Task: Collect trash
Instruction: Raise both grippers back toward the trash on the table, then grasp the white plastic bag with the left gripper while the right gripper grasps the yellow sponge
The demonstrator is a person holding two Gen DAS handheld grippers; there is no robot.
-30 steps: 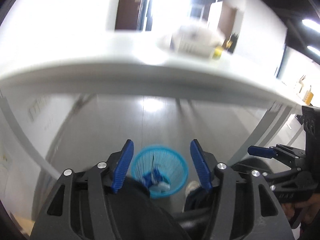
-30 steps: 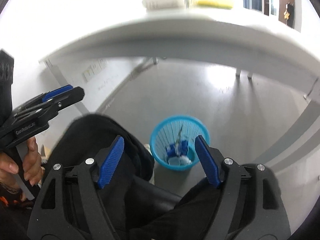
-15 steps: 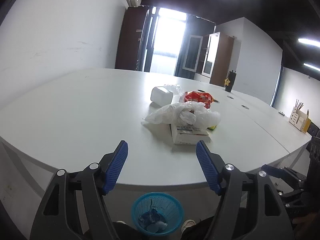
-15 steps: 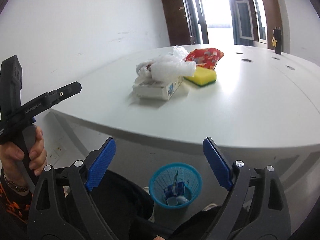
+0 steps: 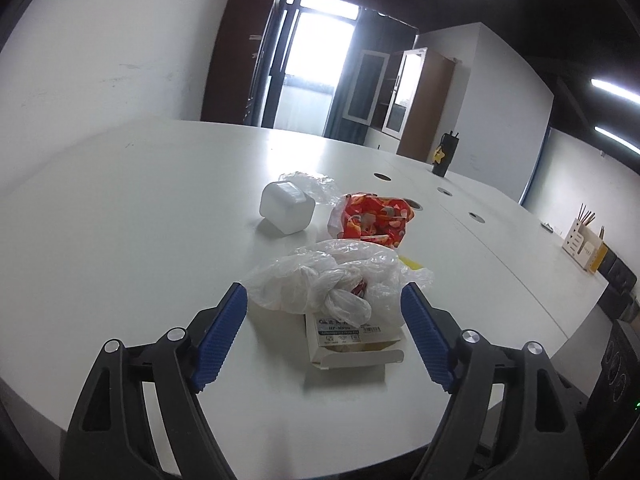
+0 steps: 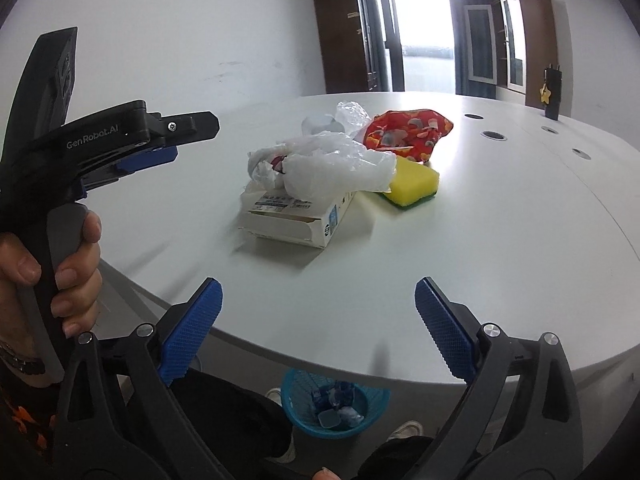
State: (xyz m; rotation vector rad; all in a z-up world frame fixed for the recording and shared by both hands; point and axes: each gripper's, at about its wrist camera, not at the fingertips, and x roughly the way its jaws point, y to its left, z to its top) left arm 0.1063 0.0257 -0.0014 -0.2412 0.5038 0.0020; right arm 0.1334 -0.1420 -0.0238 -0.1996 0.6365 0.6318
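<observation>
A pile of trash lies on the white table (image 5: pixel 120 220): a crumpled clear plastic bag (image 5: pixel 328 276) on a white cardboard box (image 5: pixel 352 340), a red patterned wrapper (image 5: pixel 372 220), a white tub (image 5: pixel 286 208) and a yellow sponge (image 6: pixel 412 180). My left gripper (image 5: pixel 324 336) is open and empty, its fingers either side of the bag and box, just short of them. My right gripper (image 6: pixel 316 328) is open and empty at the table's near edge, short of the box (image 6: pixel 296 220). A blue mesh bin (image 6: pixel 334 406) with scraps stands on the floor below.
A dark bottle with a yellow star (image 5: pixel 442 158) stands far back on the table. A wooden pen holder (image 5: pixel 580 246) is at the far right. Cable holes (image 5: pixel 382 177) dot the tabletop. The left gripper (image 6: pixel 120 148) shows at the left of the right wrist view.
Both grippers have risen from below the table edge, where they faced the blue bin, to above the tabletop. The left one has moved forward up to the bag and box.
</observation>
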